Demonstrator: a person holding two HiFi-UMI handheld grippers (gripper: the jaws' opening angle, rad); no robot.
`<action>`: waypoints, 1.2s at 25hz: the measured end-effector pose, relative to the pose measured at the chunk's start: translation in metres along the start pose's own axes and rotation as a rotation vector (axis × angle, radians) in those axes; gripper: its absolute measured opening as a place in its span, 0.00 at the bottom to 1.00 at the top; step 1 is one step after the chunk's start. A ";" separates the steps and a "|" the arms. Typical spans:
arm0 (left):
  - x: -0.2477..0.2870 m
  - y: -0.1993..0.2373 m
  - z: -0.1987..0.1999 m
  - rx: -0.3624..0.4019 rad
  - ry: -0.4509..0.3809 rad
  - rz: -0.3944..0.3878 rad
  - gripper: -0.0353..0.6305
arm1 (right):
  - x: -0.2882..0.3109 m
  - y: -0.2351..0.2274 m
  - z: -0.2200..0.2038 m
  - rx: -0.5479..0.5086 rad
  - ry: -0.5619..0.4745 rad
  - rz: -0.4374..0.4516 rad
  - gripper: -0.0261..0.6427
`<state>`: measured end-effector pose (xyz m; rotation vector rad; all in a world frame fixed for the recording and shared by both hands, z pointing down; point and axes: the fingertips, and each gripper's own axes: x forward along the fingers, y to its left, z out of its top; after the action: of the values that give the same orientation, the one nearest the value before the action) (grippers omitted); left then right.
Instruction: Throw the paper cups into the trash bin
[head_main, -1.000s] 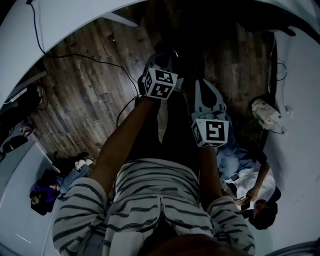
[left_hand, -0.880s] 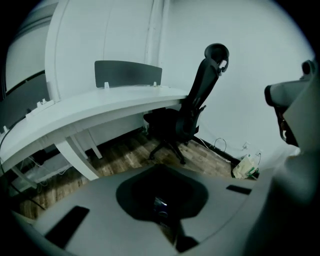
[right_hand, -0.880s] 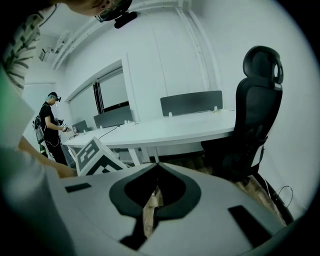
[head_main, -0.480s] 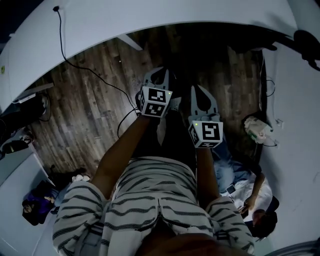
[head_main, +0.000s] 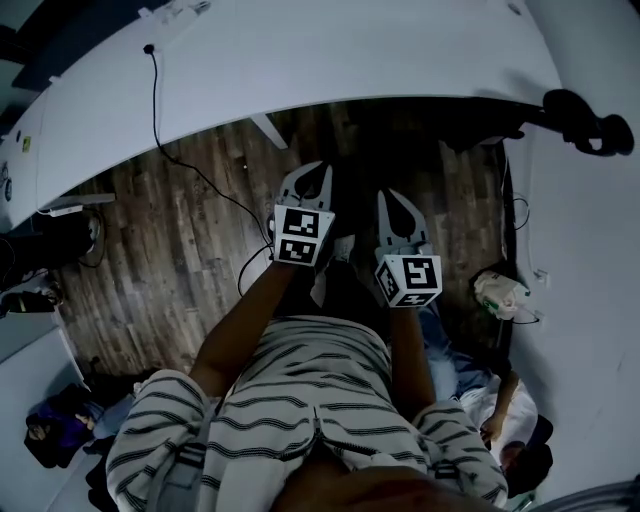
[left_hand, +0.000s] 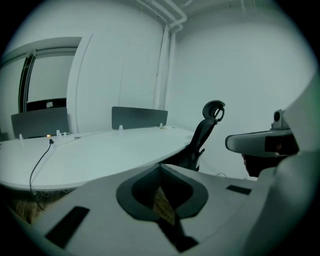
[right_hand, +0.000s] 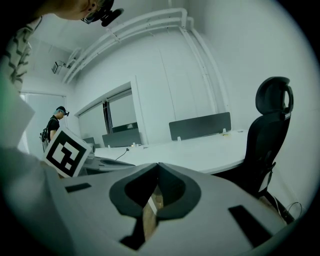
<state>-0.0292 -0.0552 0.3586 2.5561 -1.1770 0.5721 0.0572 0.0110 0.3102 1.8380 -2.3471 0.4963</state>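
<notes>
You hold the left claw (head_main: 314, 172) and right claw (head_main: 391, 198) side by side over the wooden floor (head_main: 180, 230), short of the near edge of the table (head_main: 350, 60), both pinched closed on nothing, likely just carrying them; no paper cup or trash bin shows

I see white desk (head_main: 330, 60) far ahead, black cable (head_main: 153, 90) trailing onto wood floor (head_main: 150, 260); office chair (right_hand: 270, 130) right.
</notes>
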 end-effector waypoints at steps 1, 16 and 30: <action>-0.004 -0.001 0.006 0.001 -0.011 -0.002 0.09 | -0.002 0.001 0.005 0.002 -0.008 0.003 0.06; -0.067 -0.006 0.083 0.019 -0.187 -0.025 0.09 | -0.007 0.033 0.069 -0.004 -0.106 0.083 0.06; -0.092 -0.033 0.124 0.067 -0.287 -0.085 0.09 | -0.017 0.045 0.116 -0.088 -0.198 0.106 0.06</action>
<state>-0.0284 -0.0222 0.2040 2.8004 -1.1447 0.2332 0.0309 -0.0018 0.1879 1.8070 -2.5587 0.2259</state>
